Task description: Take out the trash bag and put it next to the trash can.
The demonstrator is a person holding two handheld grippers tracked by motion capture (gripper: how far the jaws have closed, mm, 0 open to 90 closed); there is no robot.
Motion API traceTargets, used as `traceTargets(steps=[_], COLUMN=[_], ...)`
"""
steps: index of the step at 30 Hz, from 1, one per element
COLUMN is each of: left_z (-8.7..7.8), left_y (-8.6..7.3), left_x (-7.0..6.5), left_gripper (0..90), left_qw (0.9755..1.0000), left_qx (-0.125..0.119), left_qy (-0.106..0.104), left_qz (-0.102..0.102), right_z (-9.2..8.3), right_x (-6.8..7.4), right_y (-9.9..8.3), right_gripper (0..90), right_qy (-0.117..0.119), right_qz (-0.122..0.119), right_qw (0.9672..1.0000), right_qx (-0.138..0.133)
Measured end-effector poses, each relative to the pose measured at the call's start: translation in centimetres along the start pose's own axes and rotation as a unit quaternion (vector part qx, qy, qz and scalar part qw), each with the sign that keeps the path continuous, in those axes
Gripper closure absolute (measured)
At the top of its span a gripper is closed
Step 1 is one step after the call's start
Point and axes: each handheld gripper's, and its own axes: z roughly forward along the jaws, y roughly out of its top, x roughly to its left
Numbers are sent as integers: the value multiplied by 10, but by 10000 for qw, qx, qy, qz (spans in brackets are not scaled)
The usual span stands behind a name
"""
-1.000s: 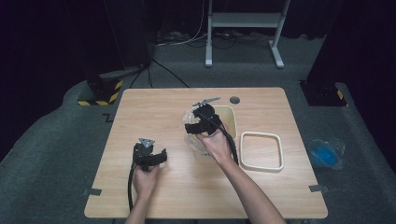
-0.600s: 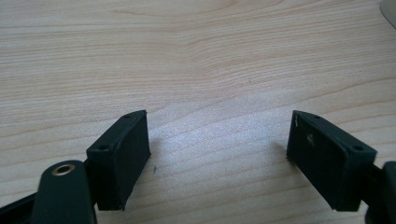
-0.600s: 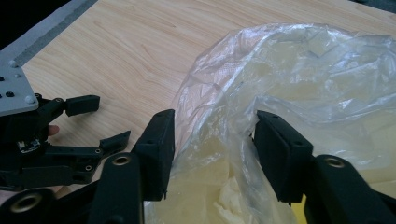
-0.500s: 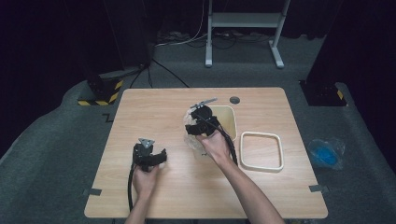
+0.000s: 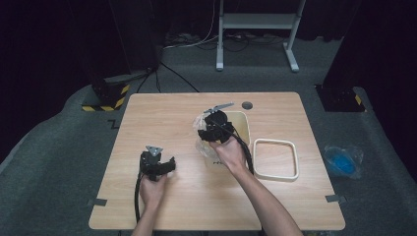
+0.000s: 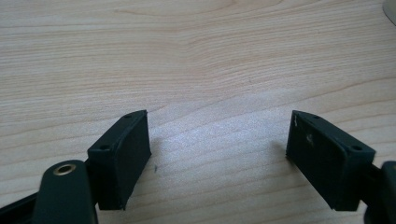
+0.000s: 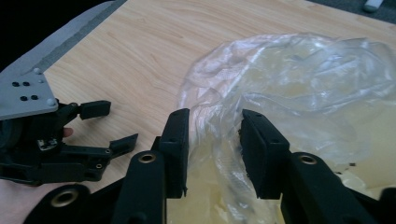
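From the high view I see my left tool (image 5: 164,164) held low over the front-left part of the wooden desk (image 5: 162,110), my left hand (image 5: 152,189) wrapped around its body from behind and the forearm coming straight up from the bottom edge, its cable looping down beside the wrist. In the left gripper view its jaws stand wide apart with bare wood grain between them, nothing held. My right arm reaches farther forward and angles toward the middle of the desk, the right hand (image 5: 230,152) gripping the right tool (image 5: 212,129), which has its grey plate tilted up on top. That tool sits at a crumpled clear plastic bag (image 7: 299,93), which lies at the desk's centre, draped against and partly over a cream rectangular container (image 5: 242,123). In the right gripper view the right tool's jaws are partly closed, with a fold of the bag's film between the pads (image 7: 177,140); I cannot tell whether they pinch it firmly. The same view shows my left tool off to the side, jaws spread, resting over the wood. A cream rectangular frame, perhaps a lid (image 5: 275,158), lies flat just right of the container. On the grey floor right of the desk lies a small bag with something blue inside (image 5: 342,160).
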Motion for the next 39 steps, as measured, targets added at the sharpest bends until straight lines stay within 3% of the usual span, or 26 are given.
traceTargets(steps=[7,22,30,39], left_z=[0,0,0,0], left_y=[0,0,0,0], left_x=[0,0,0,0], left_gripper=[216,216,216,216], left_qw=[10000,10000,10000,10000], left_qx=[0,-6,-9,-9], left_qy=[1,0,-2,-2], left_qz=[0,-10,-12,-13], right_z=[-5,3,0,-11], right_x=[-5,-3,-4,-15], right_y=[-2,-3,-3,-3], right_gripper=[688,873,896,897], right_qy=[-12,43,11,-146], right_qz=[22,-89,-156,-149], right_qw=[10000,9999,9999,9998], right_qx=[-34,111,61,19])
